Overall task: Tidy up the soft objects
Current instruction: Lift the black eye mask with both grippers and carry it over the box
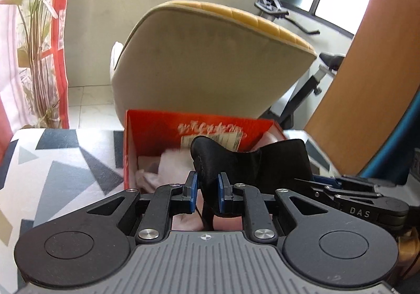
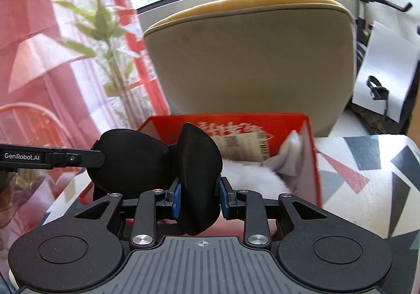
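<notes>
Both grippers (image 1: pixel 207 195) (image 2: pixel 199 198) pinch black eye mask (image 2: pixel 157 160) between fingertips.

- A black padded eye mask (image 2: pixel 147 162) is hanging stretched between two grippers, near the box's front edge.
- A red open box (image 2: pixel 309 152) is sitting behind it, holding pale soft cloths (image 2: pixel 252 175).

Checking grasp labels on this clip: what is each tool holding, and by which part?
Both hold one black padded eye mask. The left tool pinches its thin edge at one end; the right tool clamps across the other padded lobe.
</notes>
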Motion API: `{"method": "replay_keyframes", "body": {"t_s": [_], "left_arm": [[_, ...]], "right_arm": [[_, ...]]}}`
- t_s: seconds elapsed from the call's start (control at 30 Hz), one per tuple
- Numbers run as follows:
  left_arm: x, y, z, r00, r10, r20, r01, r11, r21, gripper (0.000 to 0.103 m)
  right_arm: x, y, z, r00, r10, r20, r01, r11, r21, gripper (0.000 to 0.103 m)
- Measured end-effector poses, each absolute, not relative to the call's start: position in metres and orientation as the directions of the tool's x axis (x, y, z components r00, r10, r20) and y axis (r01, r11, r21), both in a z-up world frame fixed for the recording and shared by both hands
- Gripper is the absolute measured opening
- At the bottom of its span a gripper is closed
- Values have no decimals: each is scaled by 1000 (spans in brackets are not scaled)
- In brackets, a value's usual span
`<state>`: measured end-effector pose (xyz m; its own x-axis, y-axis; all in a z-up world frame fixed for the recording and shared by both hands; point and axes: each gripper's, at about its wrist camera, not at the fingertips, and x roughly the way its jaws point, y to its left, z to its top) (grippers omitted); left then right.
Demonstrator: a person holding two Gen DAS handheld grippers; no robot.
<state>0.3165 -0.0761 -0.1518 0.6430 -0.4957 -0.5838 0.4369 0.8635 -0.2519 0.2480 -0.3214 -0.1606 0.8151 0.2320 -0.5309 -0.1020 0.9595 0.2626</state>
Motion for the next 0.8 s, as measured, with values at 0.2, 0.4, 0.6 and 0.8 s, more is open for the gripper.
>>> {"method": "replay_keyframes", "body": {"t_s": [0.2,0.4,0.6,0.8], "left_arm": [[320,-78,-127,699,-496,-515,454,864,-217,17],[331,-89,-125,744,-459,-485,443,883,-155,17],[359,-101,-131,744,-441,-501,424,892,-157,17],[386,-109,-143,736,-433,-520,421,895,-149,17]], "right_arm": [[250,-332,-138,872,221,-437,-120,962,247,26],[271,-325,-128,899,177,-400,-117,978,170,26],[300,-318,-130,903,139,-407,-93,987,130,26],[328,-322,-138,893,106,-438,-73,993,92,27]]}}
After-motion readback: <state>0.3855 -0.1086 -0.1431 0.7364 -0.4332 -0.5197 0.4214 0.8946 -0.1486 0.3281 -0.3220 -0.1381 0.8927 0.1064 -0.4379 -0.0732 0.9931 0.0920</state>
